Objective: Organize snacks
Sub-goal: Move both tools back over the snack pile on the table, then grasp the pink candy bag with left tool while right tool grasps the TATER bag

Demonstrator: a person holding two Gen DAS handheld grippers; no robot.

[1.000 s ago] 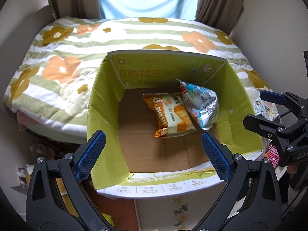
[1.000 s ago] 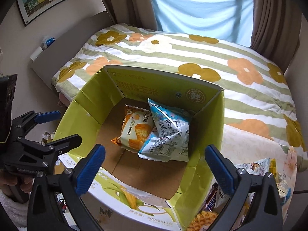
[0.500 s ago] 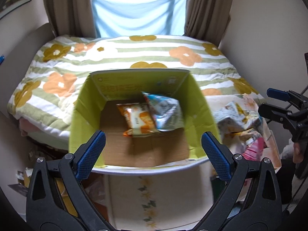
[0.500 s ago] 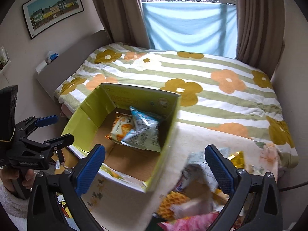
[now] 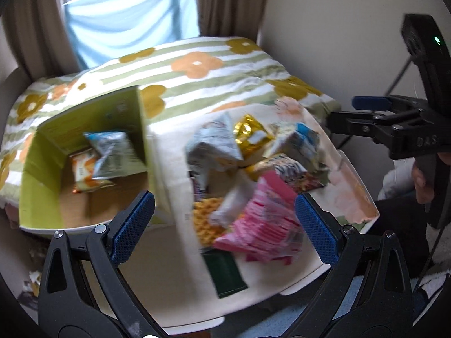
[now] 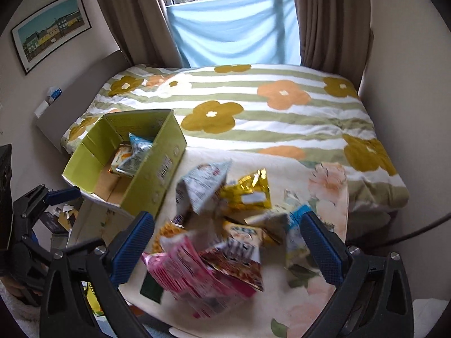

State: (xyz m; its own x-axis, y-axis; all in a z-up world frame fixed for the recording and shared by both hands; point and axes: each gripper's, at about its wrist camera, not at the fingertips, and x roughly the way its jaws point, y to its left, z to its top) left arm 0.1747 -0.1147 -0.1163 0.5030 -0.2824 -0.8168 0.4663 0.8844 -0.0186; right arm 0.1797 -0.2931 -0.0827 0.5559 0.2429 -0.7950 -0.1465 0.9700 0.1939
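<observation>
A green cardboard box (image 5: 42, 174) (image 6: 157, 166) stands at the table's left end, holding an orange snack bag (image 5: 81, 171) and a blue-white bag (image 5: 112, 152) (image 6: 135, 155). To its right lies a heap of snack packs: a pink pack (image 5: 262, 222) (image 6: 191, 276), a gold bag (image 5: 251, 135) (image 6: 248, 191), a grey-white bag (image 5: 214, 146) (image 6: 200, 188) and a waffle pack (image 5: 205, 219). My left gripper (image 5: 222, 228) hovers open above the pink pack. My right gripper (image 6: 225, 248) hangs open over the same heap. Neither holds anything.
The table (image 6: 318, 290) has a floral cloth and abuts a bed with a flowered quilt (image 6: 253, 107). A dark green flat packet (image 5: 225, 270) lies near the table's front edge. Curtains and a blue-draped window (image 6: 234, 28) stand behind the bed. Clutter lies on the floor at left.
Both views have swung right and pulled back from the green box to the snack heap. Both grippers stayed open; the two bags in the box have not moved.
</observation>
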